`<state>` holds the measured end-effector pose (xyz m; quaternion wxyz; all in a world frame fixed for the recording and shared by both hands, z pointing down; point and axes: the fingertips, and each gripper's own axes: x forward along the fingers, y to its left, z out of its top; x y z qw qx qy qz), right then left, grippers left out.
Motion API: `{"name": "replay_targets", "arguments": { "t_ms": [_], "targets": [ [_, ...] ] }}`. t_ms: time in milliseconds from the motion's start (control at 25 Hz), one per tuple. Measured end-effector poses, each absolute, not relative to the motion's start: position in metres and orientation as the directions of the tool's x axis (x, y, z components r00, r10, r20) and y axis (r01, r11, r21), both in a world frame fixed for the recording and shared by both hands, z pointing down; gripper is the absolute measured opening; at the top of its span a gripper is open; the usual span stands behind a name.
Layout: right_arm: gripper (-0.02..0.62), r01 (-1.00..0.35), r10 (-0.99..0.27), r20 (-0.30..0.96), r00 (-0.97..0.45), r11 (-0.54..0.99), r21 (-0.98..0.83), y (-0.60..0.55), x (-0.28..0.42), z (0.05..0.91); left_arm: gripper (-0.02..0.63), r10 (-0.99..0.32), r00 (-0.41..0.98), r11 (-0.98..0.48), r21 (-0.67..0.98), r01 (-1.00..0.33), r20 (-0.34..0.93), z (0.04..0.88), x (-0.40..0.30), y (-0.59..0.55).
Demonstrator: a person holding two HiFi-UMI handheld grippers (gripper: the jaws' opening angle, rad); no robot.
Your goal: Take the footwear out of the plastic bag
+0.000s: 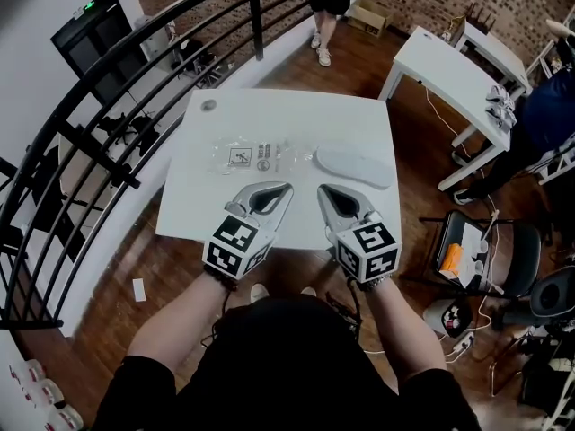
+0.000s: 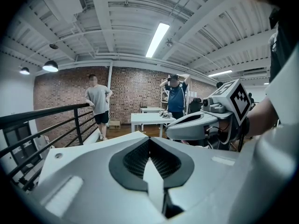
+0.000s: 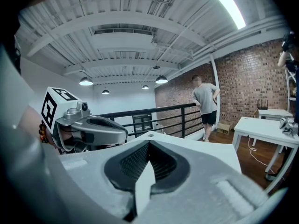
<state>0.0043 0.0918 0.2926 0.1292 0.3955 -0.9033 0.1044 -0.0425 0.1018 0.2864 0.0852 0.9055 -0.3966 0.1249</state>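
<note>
A clear plastic bag [image 1: 256, 157] with printed labels lies flat in the middle of the white table [image 1: 287, 115]. A white, oval piece of footwear [image 1: 355, 166] lies at the bag's right end; whether it is inside the bag I cannot tell. My left gripper [image 1: 286, 188] and right gripper [image 1: 323, 190] hover side by side over the table's near edge, just short of the bag, tips pointing away from me. Both are shut and hold nothing. In the left gripper view the left gripper [image 2: 149, 139] shows its jaws meeting. In the right gripper view the right gripper [image 3: 149, 144] shows the same.
A black curved railing [image 1: 99, 142] runs along the table's left and far sides. A second white table [image 1: 449, 70] stands to the right, with a chair [image 1: 476, 250] carrying cables nearer me. A person [image 1: 328, 7] stands beyond the table, a cardboard box [image 1: 368, 16] nearby.
</note>
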Motion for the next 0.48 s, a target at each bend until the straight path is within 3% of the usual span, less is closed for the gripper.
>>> {"name": "replay_targets", "arguments": {
  "t_ms": [480],
  "targets": [
    [-0.008,-0.741,-0.686,0.323,-0.652,0.666,-0.08,0.095,0.0014,0.2948,0.017,-0.689,0.659,-0.68,0.048,-0.732,0.302,0.2897,-0.0435,0.1043]
  ]
}}
